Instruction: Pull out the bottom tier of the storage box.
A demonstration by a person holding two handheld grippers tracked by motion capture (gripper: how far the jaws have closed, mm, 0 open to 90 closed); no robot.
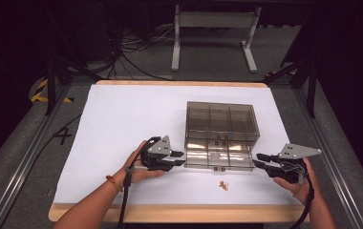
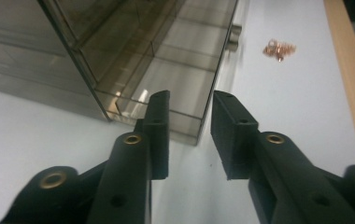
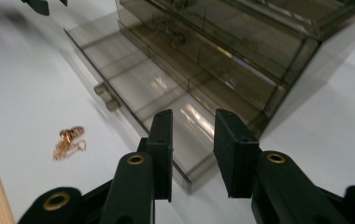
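Left gripper (image 1: 177, 159) and right gripper (image 1: 261, 160) flank the smoky drawer box (image 1: 220, 129); both fingers apart, empty; copper chain (image 1: 224, 184) on table (image 1: 122, 119).

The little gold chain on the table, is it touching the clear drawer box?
Apart. In the right gripper view, the gold chain lies on the white table, with a plain strip of bare surface between it and the pulled-out drawer.

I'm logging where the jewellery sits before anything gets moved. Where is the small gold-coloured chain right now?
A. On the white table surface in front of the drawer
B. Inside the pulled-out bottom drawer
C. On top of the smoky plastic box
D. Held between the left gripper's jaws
A: the chain lies loose on the white table surface, just in front of the open drawer, with both grippers apart from it at the drawer's corners.
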